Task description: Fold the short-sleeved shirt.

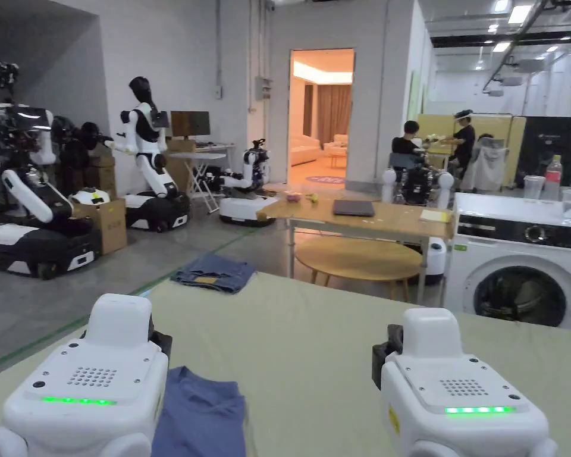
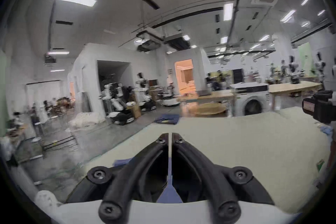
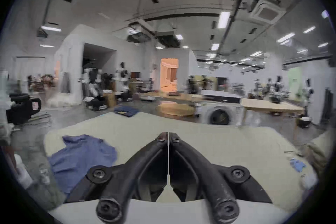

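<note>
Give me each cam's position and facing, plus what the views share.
Head view: on the head, facing across the table into the lab; both gripper housings low in frame, blue shirt beside the left one.
Left gripper view: on the left gripper, facing forward over the table; fingers together, shirt beneath.
Right gripper view: on the right gripper, facing forward; fingers together, shirt lower left.
Shared: shirt, folded jeans at the far table edge, washing machine.

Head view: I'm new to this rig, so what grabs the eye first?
Two white handheld grippers with green lights fill the foreground, the left gripper and right gripper, jaws together. A crumpled blue short-sleeved shirt lies on the pale green table beside the left one. Beyond, a white front-loading washing machine stands at right.
</note>
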Tool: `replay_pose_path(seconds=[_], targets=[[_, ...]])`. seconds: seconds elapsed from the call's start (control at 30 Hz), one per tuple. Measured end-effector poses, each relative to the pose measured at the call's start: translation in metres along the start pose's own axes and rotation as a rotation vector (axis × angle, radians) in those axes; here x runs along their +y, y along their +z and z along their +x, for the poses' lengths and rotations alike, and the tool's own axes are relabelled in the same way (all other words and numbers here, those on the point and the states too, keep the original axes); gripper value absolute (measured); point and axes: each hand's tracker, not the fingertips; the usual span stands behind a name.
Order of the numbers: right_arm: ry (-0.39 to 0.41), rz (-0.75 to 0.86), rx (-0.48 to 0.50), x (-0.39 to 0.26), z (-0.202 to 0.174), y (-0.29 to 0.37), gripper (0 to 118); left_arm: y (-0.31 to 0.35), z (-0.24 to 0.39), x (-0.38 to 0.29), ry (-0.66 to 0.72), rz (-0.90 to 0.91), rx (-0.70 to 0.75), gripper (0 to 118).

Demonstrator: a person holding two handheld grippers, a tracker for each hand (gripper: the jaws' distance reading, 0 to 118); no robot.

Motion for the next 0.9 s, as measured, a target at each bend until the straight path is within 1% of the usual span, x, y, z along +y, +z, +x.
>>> replay_pose_path(seconds=[0.07, 0.1, 0.2, 0.27, 0.3, 0.33, 0.37, 0.4, 0.43, 0.47, 0.5, 0.53, 0.6, 0.67, 0.7, 0.77, 0.83, 0.87, 0.9], targets=[[0.006, -0.033, 0.085, -0.010, -0.034, -0.012, 0, -0.011, -0.039, -0.014, -0.008, -0.059, 0.058, 0], [0.024, -0.035, 0.107, -0.013, -0.046, -0.021, 0, -0.018, -0.055, -0.022, 0.004, -0.094, 0.079, 0], [0.044, -0.043, 0.136, -0.021, -0.060, -0.040, 0, -0.049, -0.076, -0.045, 0.026, -0.194, 0.081, 0], [0.047, -0.059, 0.136, -0.024, -0.057, -0.058, 0, -0.075, -0.070, -0.058, 0.030, -0.255, 0.044, 0], [0.049, -0.066, 0.129, -0.027, -0.054, -0.066, 0, -0.093, -0.061, -0.066, 0.046, -0.297, 0.005, 9], [0.050, -0.072, 0.119, -0.030, -0.050, -0.072, 0, -0.112, -0.052, -0.073, 0.072, -0.332, -0.028, 45], [0.053, -0.078, 0.108, -0.031, -0.045, -0.077, 0, -0.130, -0.042, -0.081, 0.101, -0.359, -0.064, 84], [0.058, -0.088, 0.096, -0.032, -0.040, -0.081, 0, -0.155, -0.028, -0.092, 0.150, -0.399, -0.114, 110], [0.063, -0.098, 0.085, -0.035, -0.034, -0.086, 0, -0.178, -0.013, -0.104, 0.200, -0.467, -0.154, 117], [0.067, -0.113, 0.077, -0.037, -0.028, -0.092, 0, -0.204, 0.004, -0.120, 0.227, -0.588, -0.198, 117], [0.072, -0.127, 0.068, -0.039, -0.020, -0.098, 0, -0.230, 0.026, -0.136, 0.237, -0.642, -0.257, 117], [0.081, -0.131, 0.050, -0.042, -0.014, -0.093, 0, -0.249, 0.046, -0.150, 0.207, -0.697, -0.275, 117], [0.101, -0.142, 0.005, -0.046, 0.002, -0.099, 0, -0.275, 0.085, -0.174, 0.116, -0.776, -0.263, 117], [0.104, -0.157, -0.032, -0.051, 0.015, -0.093, 0, -0.293, 0.120, -0.194, 0.074, -0.822, -0.303, 117], [0.102, -0.167, -0.052, -0.053, 0.025, -0.095, 0, -0.279, 0.140, -0.197, 0.049, -0.866, -0.328, 116], [0.104, -0.182, -0.089, -0.056, 0.042, -0.098, 0, -0.287, 0.164, -0.217, -0.009, -0.938, -0.348, 115], [0.112, -0.193, -0.126, -0.060, 0.051, -0.087, 0, -0.281, 0.170, -0.234, -0.133, -0.975, -0.308, 114], [0.111, -0.199, -0.139, -0.060, 0.060, -0.086, 0, -0.279, 0.164, -0.228, -0.075, -0.925, -0.326, 113], [0.107, -0.200, -0.152, -0.061, 0.064, -0.077, 0, -0.279, 0.160, -0.218, -0.046, -0.937, -0.324, 104]])
